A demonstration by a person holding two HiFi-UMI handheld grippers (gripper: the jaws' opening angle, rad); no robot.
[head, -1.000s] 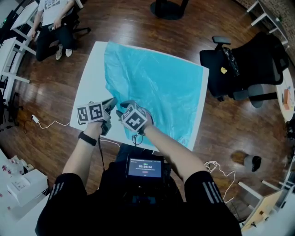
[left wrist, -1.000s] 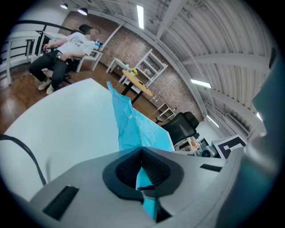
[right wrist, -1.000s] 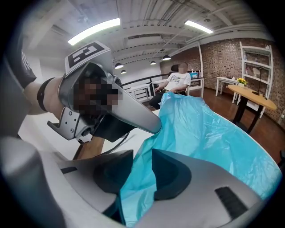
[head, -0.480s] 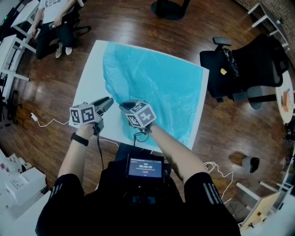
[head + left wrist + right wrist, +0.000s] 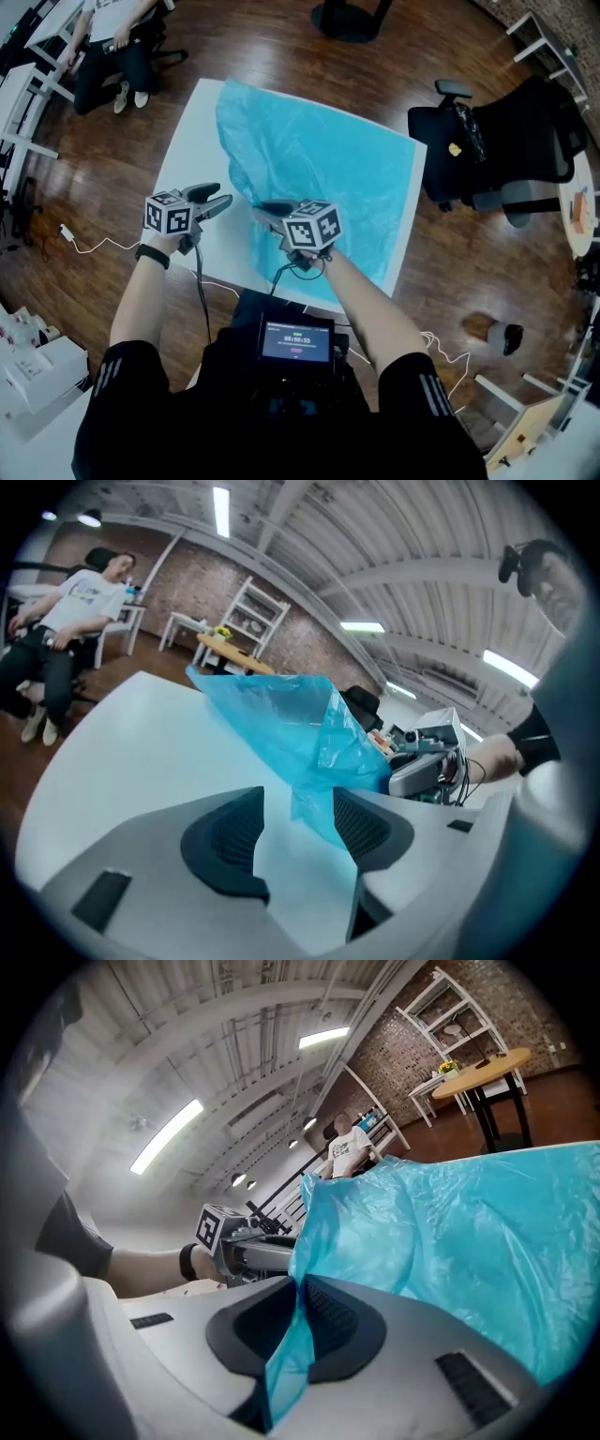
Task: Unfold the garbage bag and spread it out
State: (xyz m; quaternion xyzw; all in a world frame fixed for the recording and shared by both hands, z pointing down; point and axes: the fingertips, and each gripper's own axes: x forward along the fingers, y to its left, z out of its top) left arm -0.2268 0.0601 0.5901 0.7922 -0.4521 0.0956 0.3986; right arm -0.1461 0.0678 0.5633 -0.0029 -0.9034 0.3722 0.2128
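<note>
**Right gripper pinches the bag's near edge; left gripper stands open beside it.**

Nearest, the right gripper (image 5: 298, 1321) has just closed its jaws to a narrow gap on a pleat of the blue garbage bag (image 5: 328, 178). The film runs down between the pads and is lifted off the bench (image 5: 192, 141), probably so this edge can be drawn out flat. Just to its left, the left gripper (image 5: 295, 822) has just been opening its jaws, and they stand wide. A fold of the bag's edge hangs in the gap, with neither pad pressing it. Beyond them the bag lies mostly spread across the white bench, rumpled along its left side. It looks flat, with nothing seen inside, and I cannot tell where its mouth is. Farther off, a black office chair (image 5: 506, 141) stands on the wood floor.
</note>
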